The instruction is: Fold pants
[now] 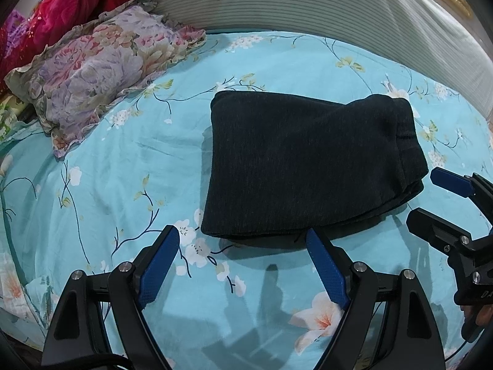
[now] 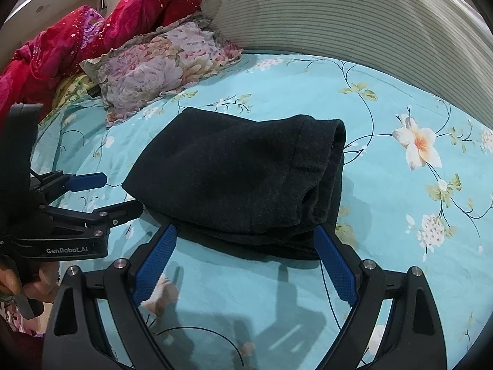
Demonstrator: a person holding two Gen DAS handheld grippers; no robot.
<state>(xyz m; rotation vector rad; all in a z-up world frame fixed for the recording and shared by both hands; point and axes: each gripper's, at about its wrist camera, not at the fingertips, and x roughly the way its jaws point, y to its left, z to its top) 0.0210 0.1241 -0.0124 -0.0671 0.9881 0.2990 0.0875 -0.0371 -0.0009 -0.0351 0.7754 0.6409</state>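
Note:
The dark pants (image 1: pixel 305 166) lie folded into a compact rectangle on the turquoise flowered bedsheet (image 1: pixel 123 169); they also show in the right wrist view (image 2: pixel 240 178). My left gripper (image 1: pixel 243 237) is open and empty, just in front of the bundle's near edge. My right gripper (image 2: pixel 246 234) is open and empty, its fingertips at the bundle's near edge. Each gripper shows in the other's view: the right one (image 1: pixel 428 197) beside the bundle's right side, the left one (image 2: pixel 120 192) beside its left corner, both with jaws apart.
A floral pillow (image 1: pixel 98 71) and a red quilt (image 1: pixel 77 3) lie at the far left of the bed. A striped padded headboard (image 1: pixel 308 3) runs along the back. The sheet (image 2: pixel 400 215) continues to the right of the pants.

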